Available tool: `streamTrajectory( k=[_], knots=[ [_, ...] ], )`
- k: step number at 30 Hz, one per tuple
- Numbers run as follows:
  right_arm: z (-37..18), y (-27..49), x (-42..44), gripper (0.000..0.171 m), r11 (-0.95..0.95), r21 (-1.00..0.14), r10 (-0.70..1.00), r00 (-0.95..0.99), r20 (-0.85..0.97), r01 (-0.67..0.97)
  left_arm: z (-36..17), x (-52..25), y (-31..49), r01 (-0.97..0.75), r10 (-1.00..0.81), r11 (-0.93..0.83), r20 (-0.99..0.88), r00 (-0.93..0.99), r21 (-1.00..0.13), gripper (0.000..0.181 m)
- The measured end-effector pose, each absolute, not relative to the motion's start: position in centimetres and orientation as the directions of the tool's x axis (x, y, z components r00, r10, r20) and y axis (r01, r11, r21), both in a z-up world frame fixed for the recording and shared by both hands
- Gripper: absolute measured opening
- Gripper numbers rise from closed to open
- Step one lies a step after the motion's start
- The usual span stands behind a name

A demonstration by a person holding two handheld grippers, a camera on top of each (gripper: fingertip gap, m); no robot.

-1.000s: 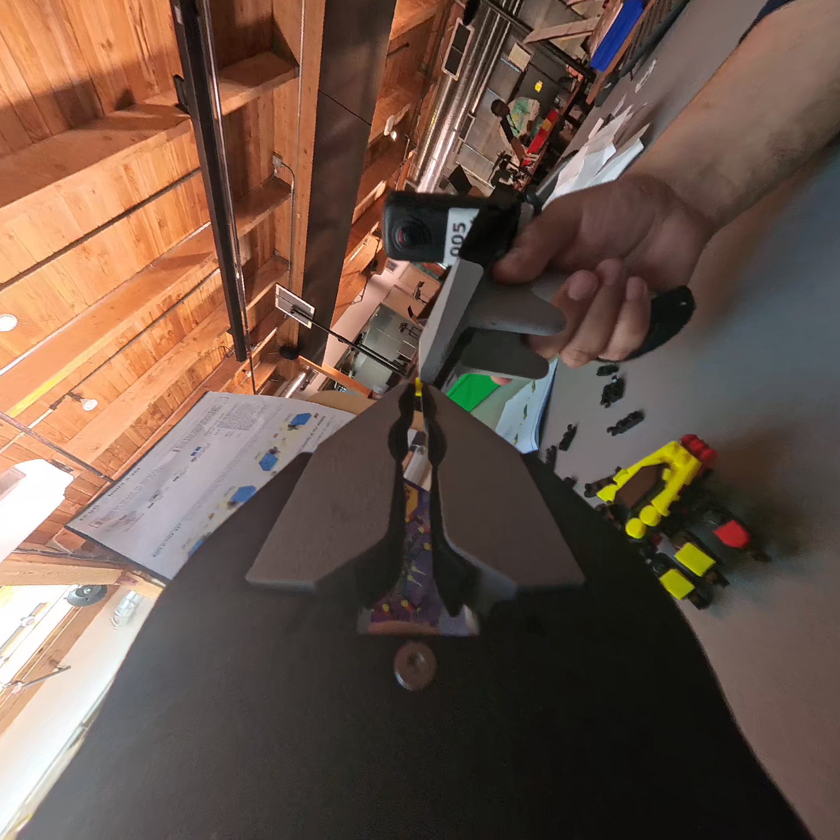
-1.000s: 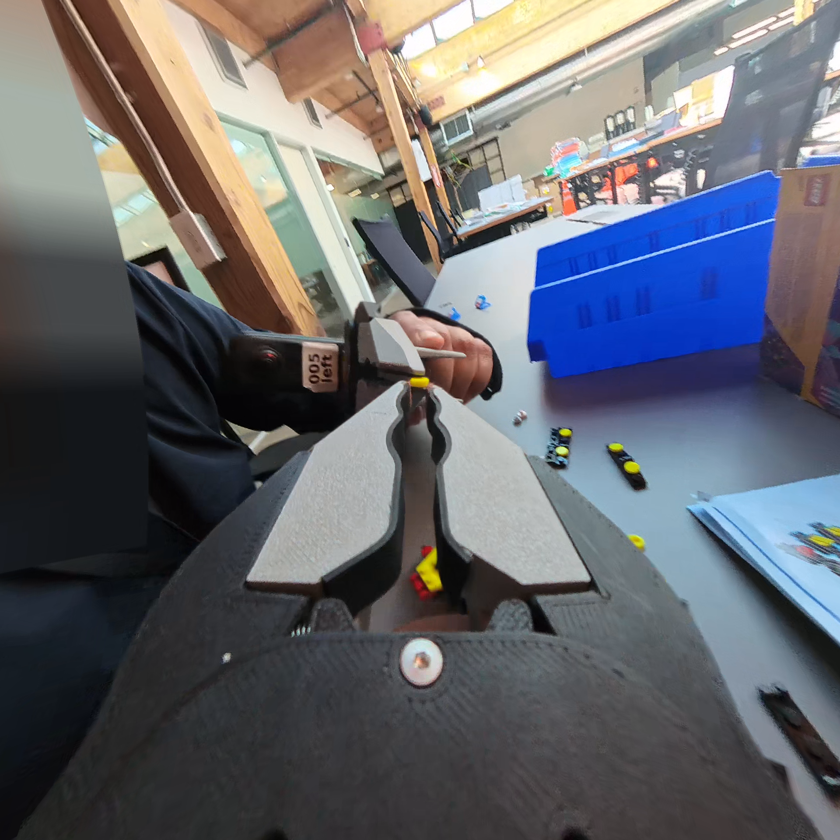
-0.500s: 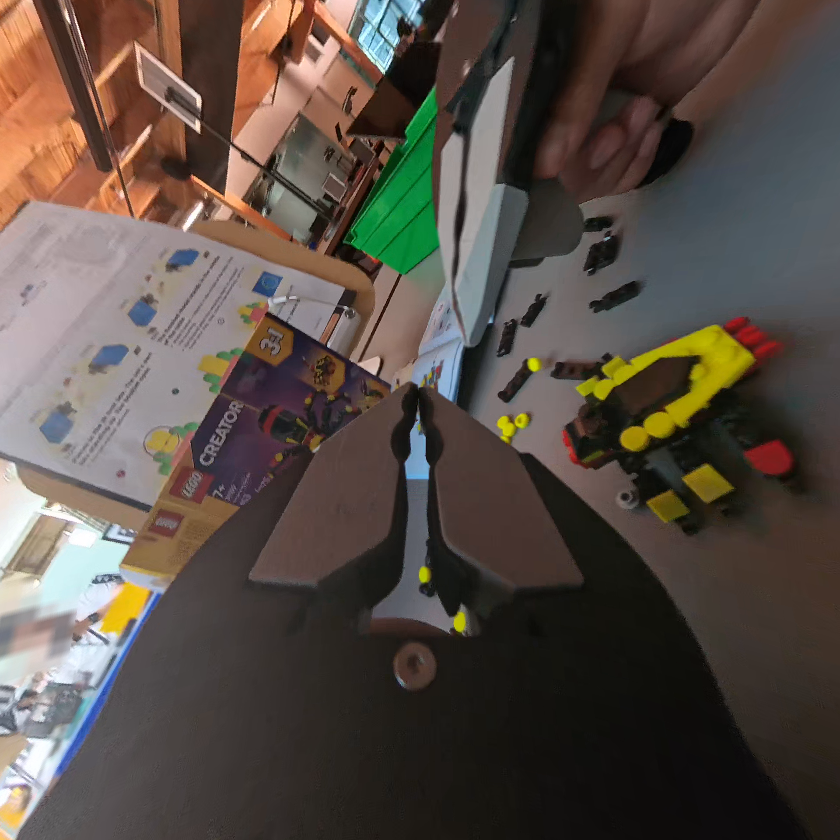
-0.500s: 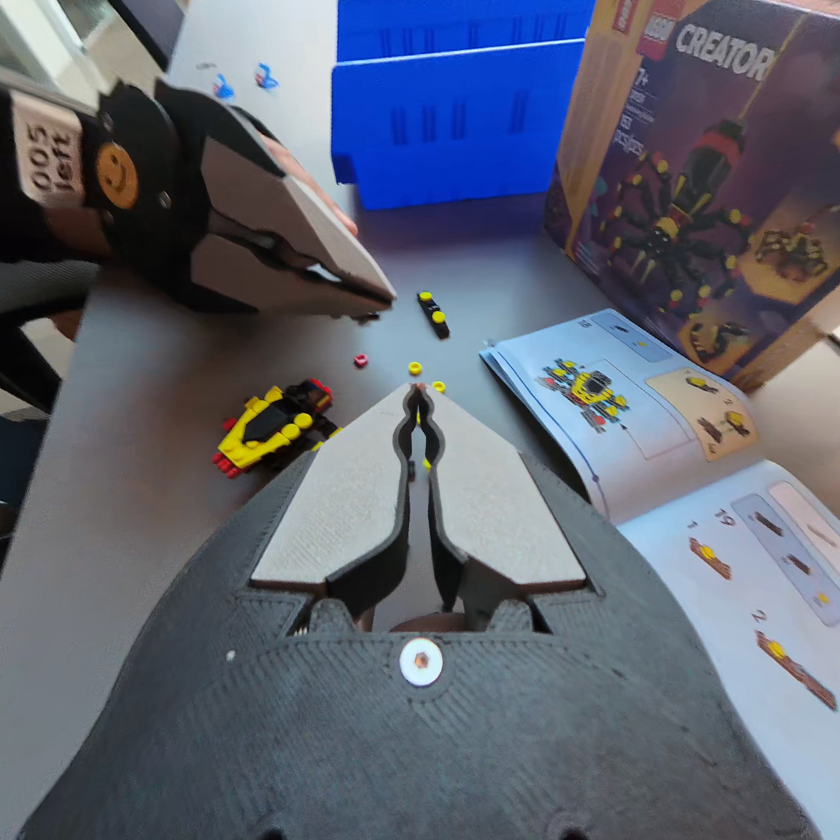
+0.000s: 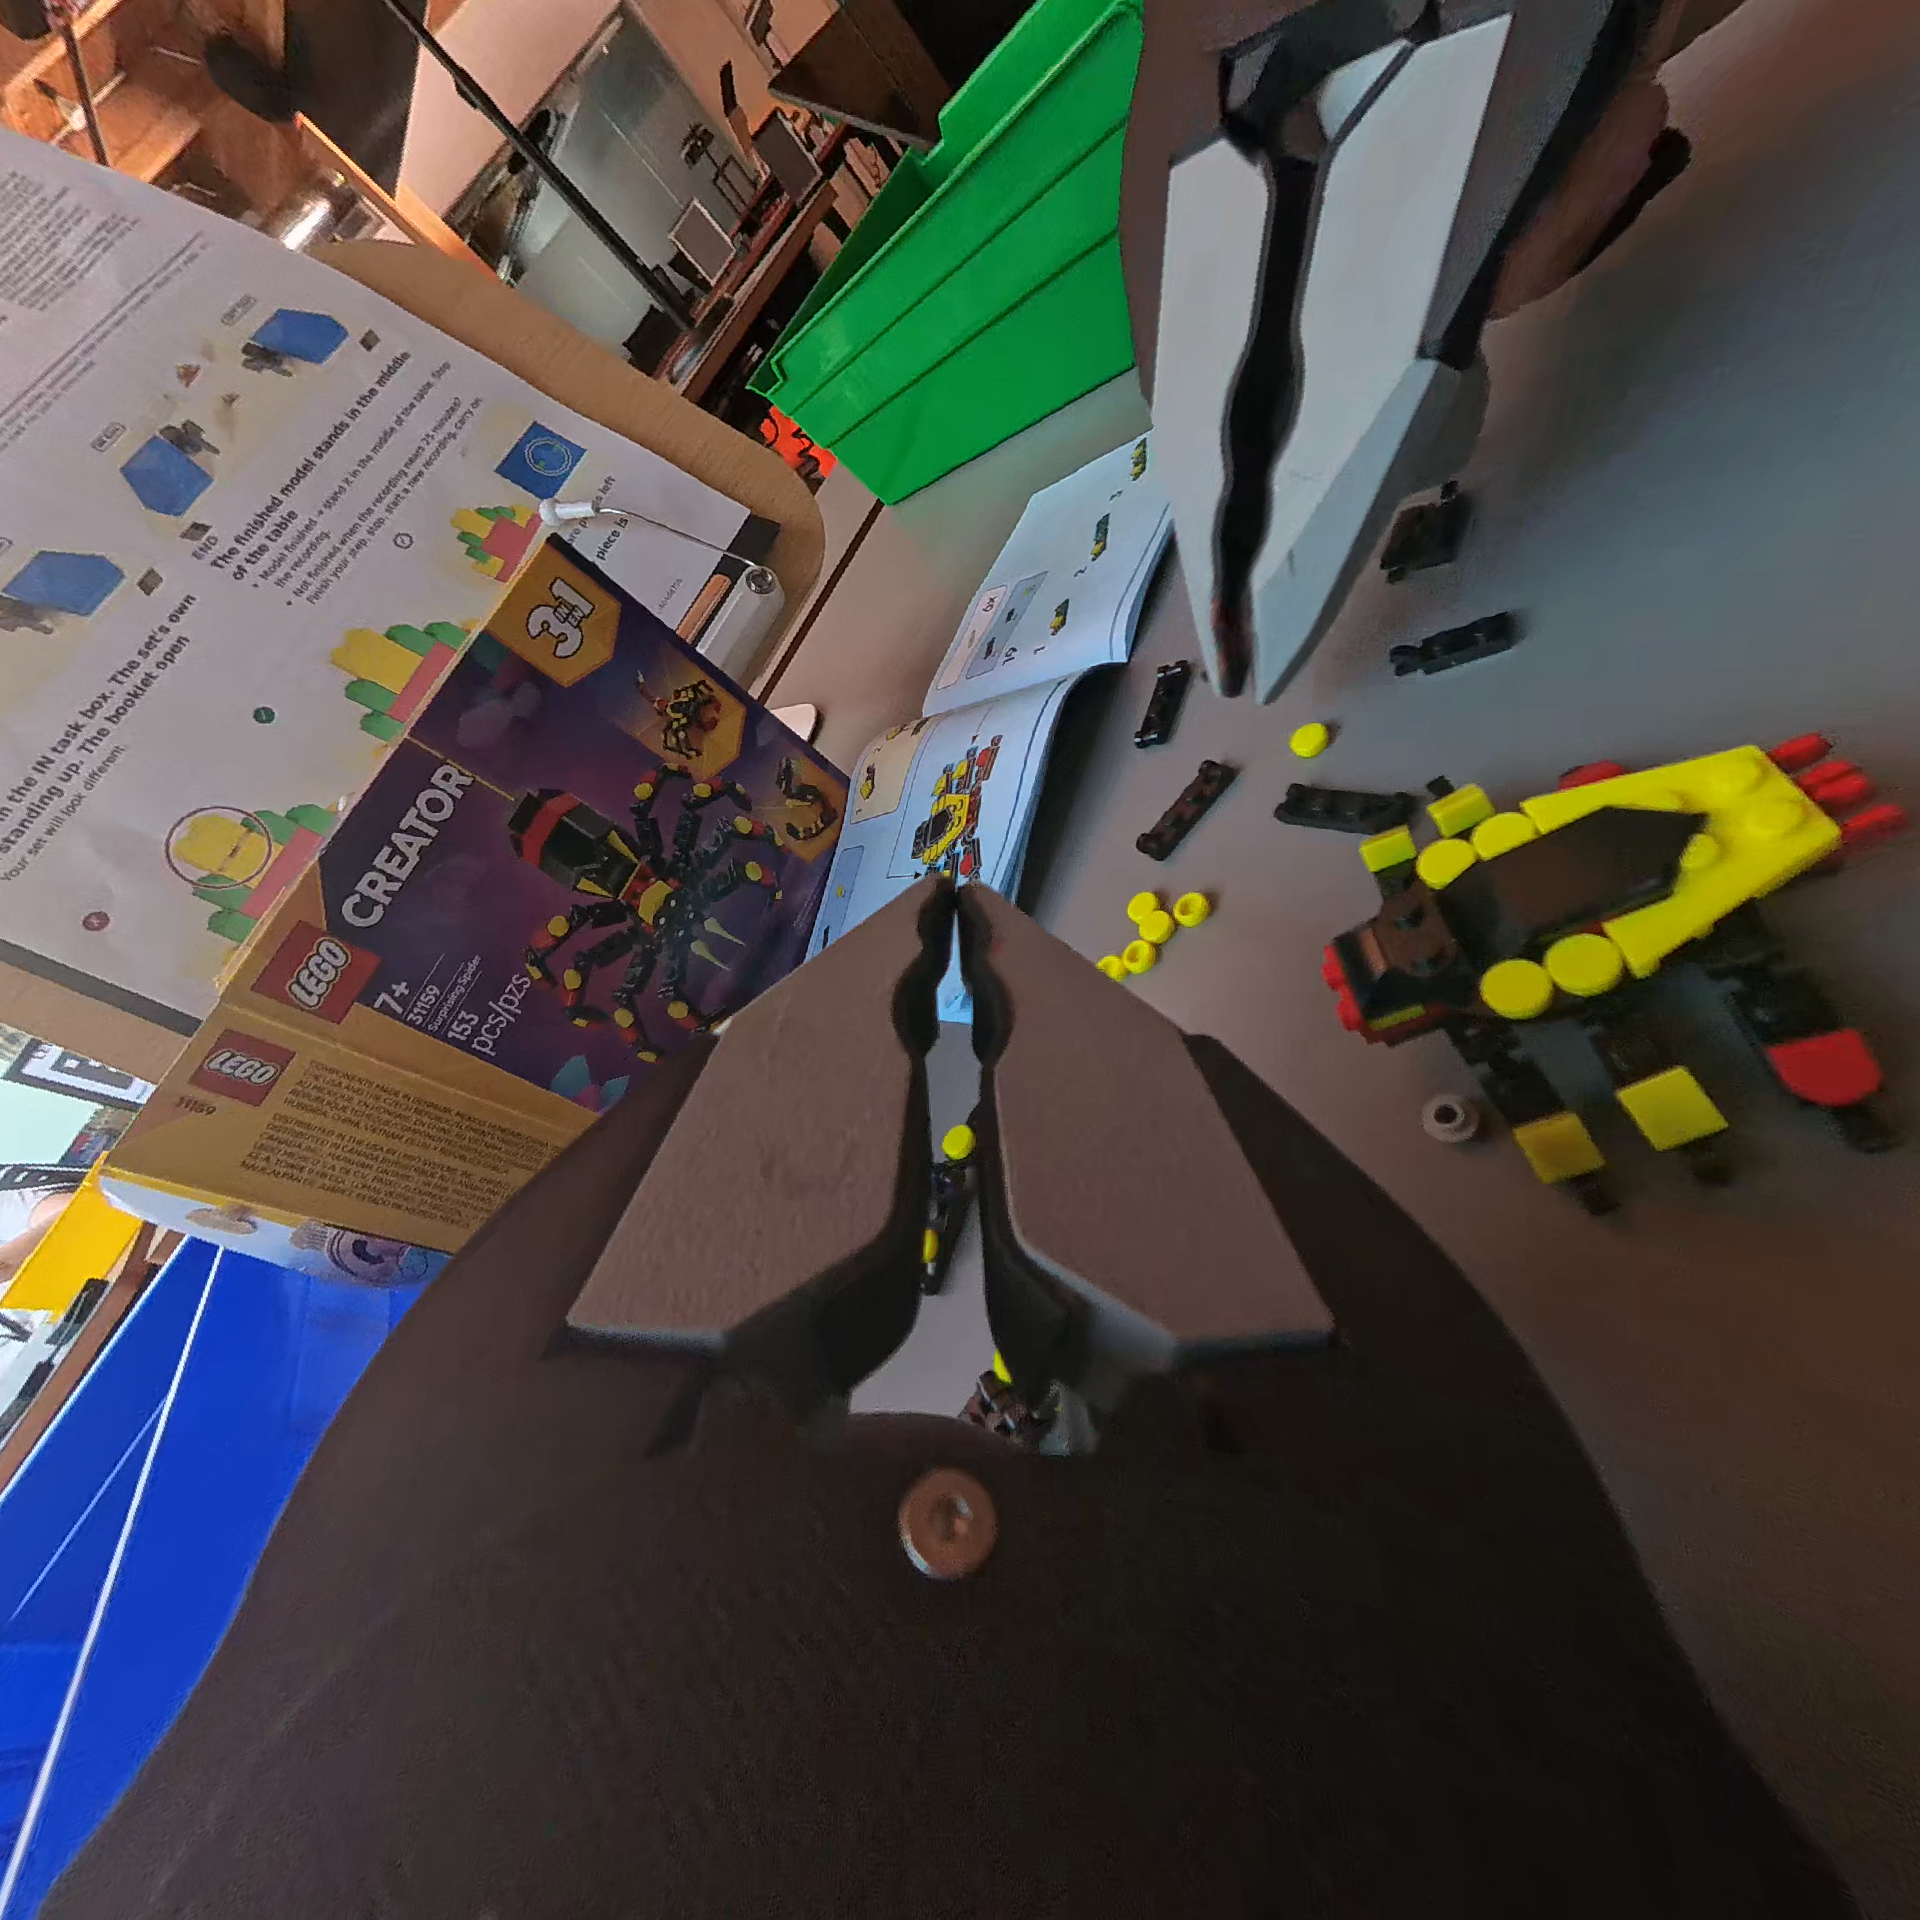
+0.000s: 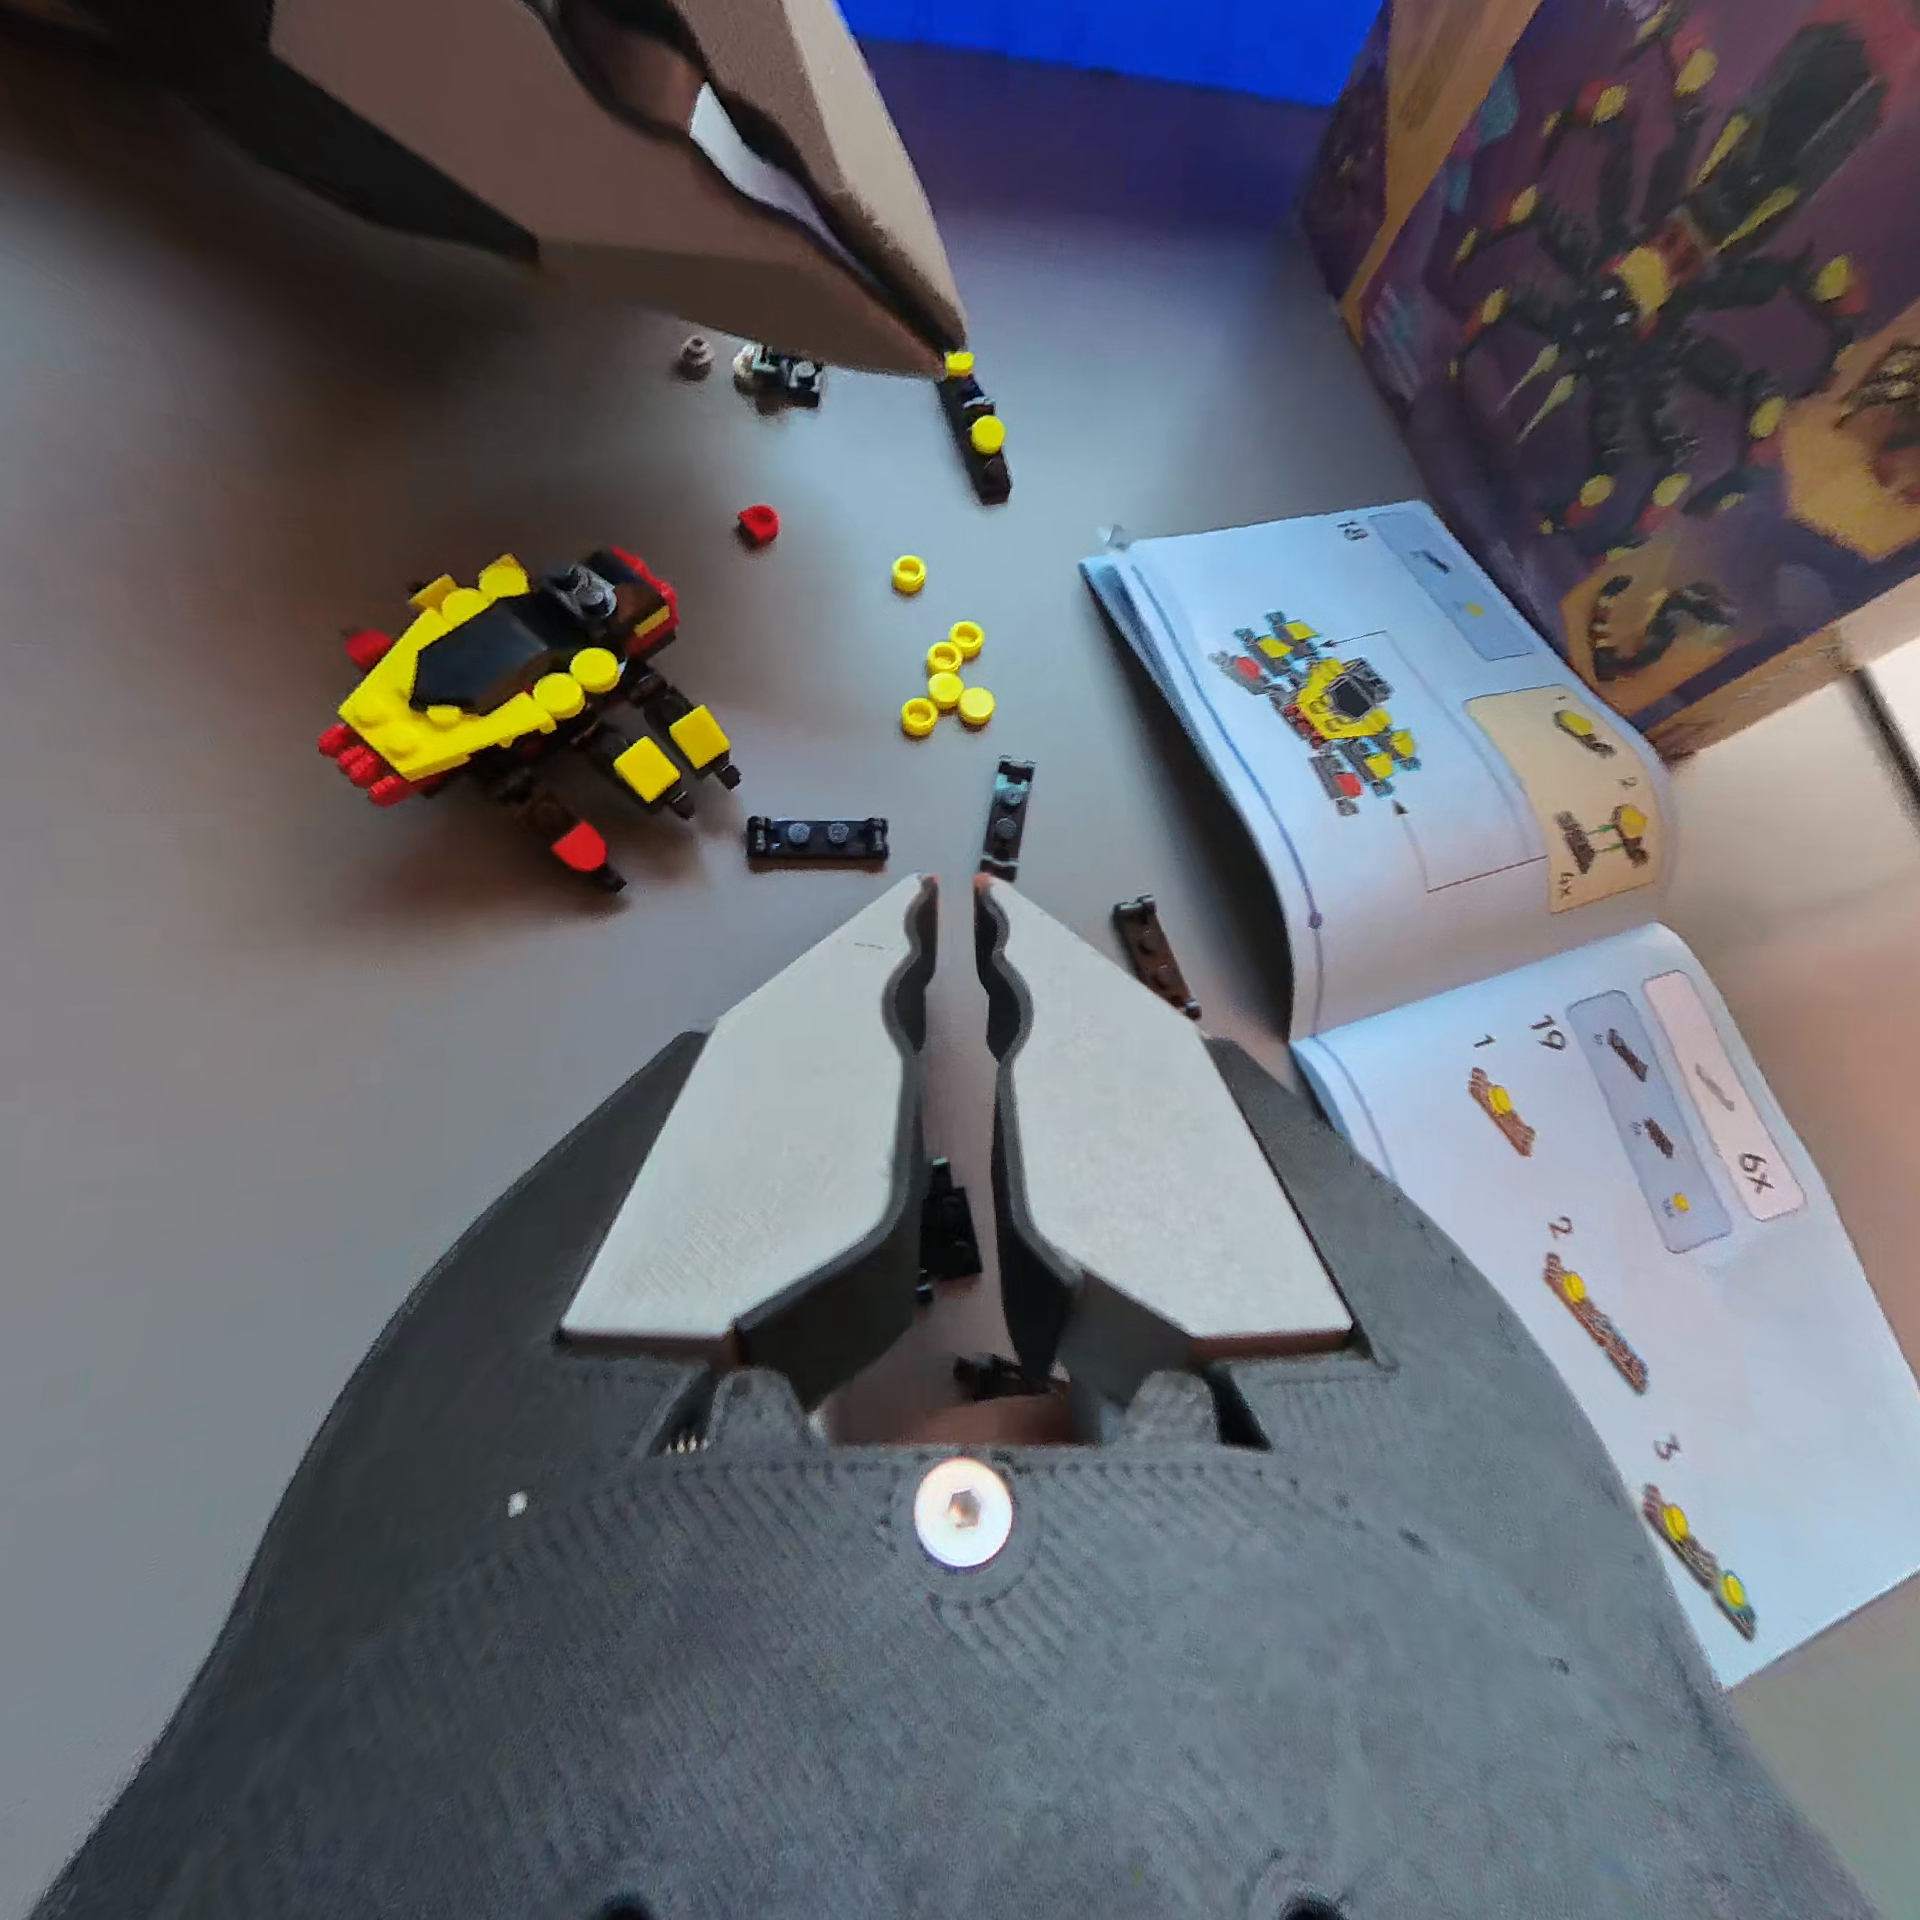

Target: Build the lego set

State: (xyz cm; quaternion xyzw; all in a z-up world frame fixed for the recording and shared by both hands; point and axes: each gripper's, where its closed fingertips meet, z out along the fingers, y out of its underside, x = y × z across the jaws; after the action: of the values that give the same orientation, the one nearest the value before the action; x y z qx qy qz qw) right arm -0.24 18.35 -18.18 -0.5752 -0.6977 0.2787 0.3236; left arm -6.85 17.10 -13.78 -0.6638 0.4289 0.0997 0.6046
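Observation:
The partly built yellow, black and red lego model [image 5: 1600, 914] [image 6: 509, 675] stands on the grey table. A black plate with two yellow studs [image 6: 982, 447] lies just under the tip of my left gripper [image 6: 945, 343]. In the left wrist view this plate [image 5: 940, 1210] shows through the finger gap. My left gripper [image 5: 951, 894] is shut with nothing between its tips. My right gripper [image 6: 953, 883] is open by a narrow gap and empty. It hovers over loose black plates [image 6: 818, 836] and also shows in the left wrist view [image 5: 1236, 675]. Several loose yellow studs [image 6: 945, 681] [image 5: 1148, 925] lie between the model and the booklet.
An open instruction booklet [image 6: 1455, 831] [image 5: 1039, 665] lies right of the parts, with the purple set box [image 6: 1662, 312] [image 5: 499, 935] behind it. Green bins [image 5: 966, 312], a blue bin [image 5: 156, 1455] and a printed sheet [image 5: 208, 468] stand around. A red piece [image 6: 758, 523] and a grey stud [image 6: 696, 356] lie loose. The grippers' ends are close to 9 cm from one another. Between my left fingertips and the red piece [image 6: 758, 523] there is roughly 7 cm.
Both grippers have swung down from meeting tip to tip in the air to pointing at the table. The yellow piece seen at their tips is gone from them. The right jaws have parted slightly.

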Motion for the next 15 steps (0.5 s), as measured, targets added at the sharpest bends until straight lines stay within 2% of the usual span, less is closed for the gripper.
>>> streamTrajectory(
  k=[3, 13, 15],
  knots=[
    [-19.0, 17.8, -0.1, 0.009, 0.19, -0.735, 0.981, -0.156, 0.116, 0.651, -13.9, -6.8, 17.1, -0.69, -0.455, 0.094, -0.648, 0.611, -0.717, 0.0],
    [-19.8, 17.4, -0.2, 0.007, 0.203, -0.718, 0.978, -0.173, 0.115, 0.666, -14.3, -6.7, 17.0, -0.693, -0.472, 0.086, -0.642, 0.604, -0.716, 0.0],
    [-19.8, 17.5, -0.2, 0.002, 0.205, -0.717, 0.978, -0.172, 0.12, 0.667, -14.3, -6.7, 17.0, -0.694, -0.473, 0.085, -0.642, 0.604, -0.715, 0.0]
  ],
)
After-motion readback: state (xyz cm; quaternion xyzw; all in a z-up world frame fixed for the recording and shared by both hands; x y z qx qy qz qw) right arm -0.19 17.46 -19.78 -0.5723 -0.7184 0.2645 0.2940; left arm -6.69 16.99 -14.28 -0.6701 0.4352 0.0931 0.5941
